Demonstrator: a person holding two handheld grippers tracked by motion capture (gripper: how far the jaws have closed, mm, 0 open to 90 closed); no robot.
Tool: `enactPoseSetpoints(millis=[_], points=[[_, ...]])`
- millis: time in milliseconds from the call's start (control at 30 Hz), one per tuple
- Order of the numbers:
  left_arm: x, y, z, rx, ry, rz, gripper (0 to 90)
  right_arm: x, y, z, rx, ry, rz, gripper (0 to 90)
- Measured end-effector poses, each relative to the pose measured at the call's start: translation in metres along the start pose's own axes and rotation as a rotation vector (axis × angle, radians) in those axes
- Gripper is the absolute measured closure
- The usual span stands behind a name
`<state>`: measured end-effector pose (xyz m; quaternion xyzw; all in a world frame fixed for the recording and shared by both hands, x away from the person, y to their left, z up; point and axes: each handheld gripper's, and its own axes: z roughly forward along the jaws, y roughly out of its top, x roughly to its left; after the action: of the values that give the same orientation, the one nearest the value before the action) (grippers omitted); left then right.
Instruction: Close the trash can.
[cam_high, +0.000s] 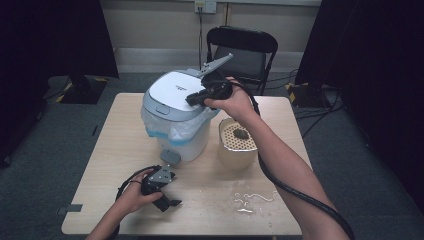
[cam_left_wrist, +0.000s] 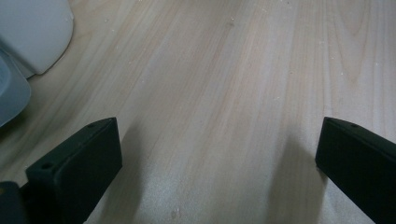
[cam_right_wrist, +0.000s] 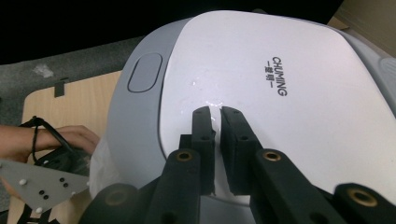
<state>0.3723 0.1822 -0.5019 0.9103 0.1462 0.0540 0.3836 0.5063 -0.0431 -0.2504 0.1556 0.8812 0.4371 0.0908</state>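
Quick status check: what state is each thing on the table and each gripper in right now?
bin lid: closed, wet drops on top
bin liner bag: fitted, edge hanging out under the lid
beige container: open, perforated insert with a dark lump inside
right gripper: shut, empty, over the lid
left gripper: open, empty, over the table

White-and-grey bin lid (cam_right_wrist: 261, 70) with dark lettering, pale wood-grain table (cam_left_wrist: 224, 93), black grippers, beige perforated container (cam_high: 237, 145).

lid (cam_right_wrist: 261, 70) | "CHUMING" (small characters beside it unreadable)
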Motion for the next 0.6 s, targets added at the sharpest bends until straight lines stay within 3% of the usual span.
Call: enactPoseSetpoints(millis=[133, 367, 467, 600], points=[[-0.0002, 0.0, -0.0001, 0.0, -0.001, 0.0, 0.0, -0.0003, 0.0063, 0.0046, 0.026, -0.01, -0.026, 86.4], [-0.0004, -0.0002, 0.0001, -0.003, -0.003, -0.001, 0.0, 0.0007, 0.0066, 0.008, 0.018, -0.016, -0.02, 90.0], [-0.0003, -0.0003, 0.0003, -0.005, -0.007, 0.0, 0.0, 0.003, 0.0091, 0.0105, 0.052, -0.032, -0.047, 90.0], [-0.0006, 0.0001, -0.0017, 0.018, -0.001, 0.008, 0.0, 0.0012, 0.0069, 0.0099, 0.032, -0.018, -0.029, 90.0]])
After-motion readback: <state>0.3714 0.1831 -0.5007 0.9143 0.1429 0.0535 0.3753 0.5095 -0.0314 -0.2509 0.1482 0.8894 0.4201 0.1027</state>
